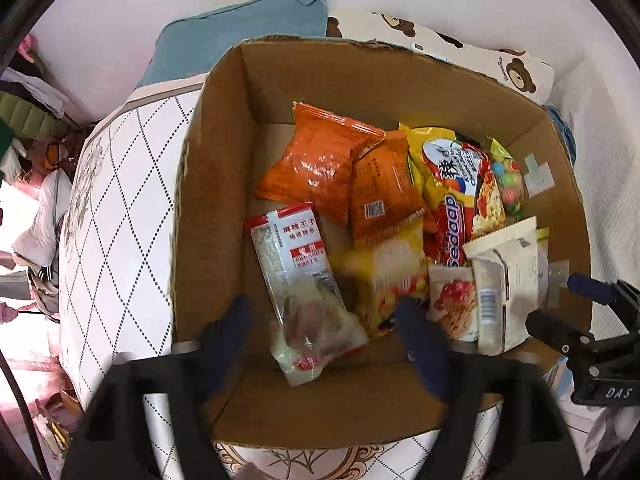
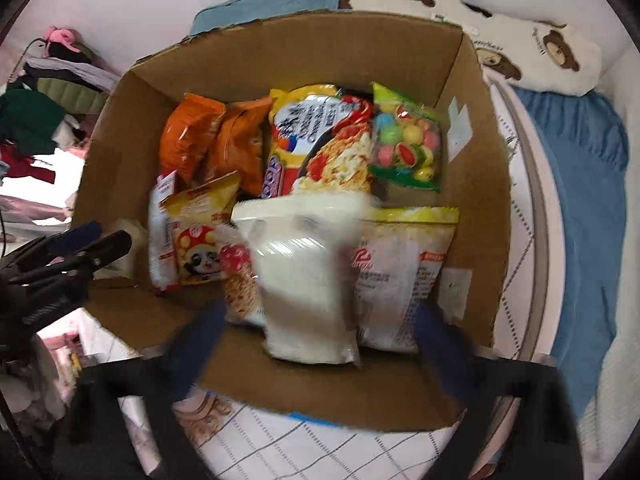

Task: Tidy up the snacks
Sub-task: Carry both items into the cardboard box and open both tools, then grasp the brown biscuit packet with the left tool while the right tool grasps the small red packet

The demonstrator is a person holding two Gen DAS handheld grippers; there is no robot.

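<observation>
An open cardboard box on a quilted mattress holds several snack packs. My left gripper is open above the box's near side; a red-and-white spicy strip pack lies between its fingers, blurred, not gripped. Beside it lie orange bags, a Sedaap noodle pack and a yellow pack. My right gripper is open over the box; a white pack lies blurred between its fingers. A candy bag sits at the back right.
The box stands on a white diamond-quilted mattress. A blue pillow and a bear-print pillow lie behind it. A blue blanket lies to the right. Clothes pile up at the left.
</observation>
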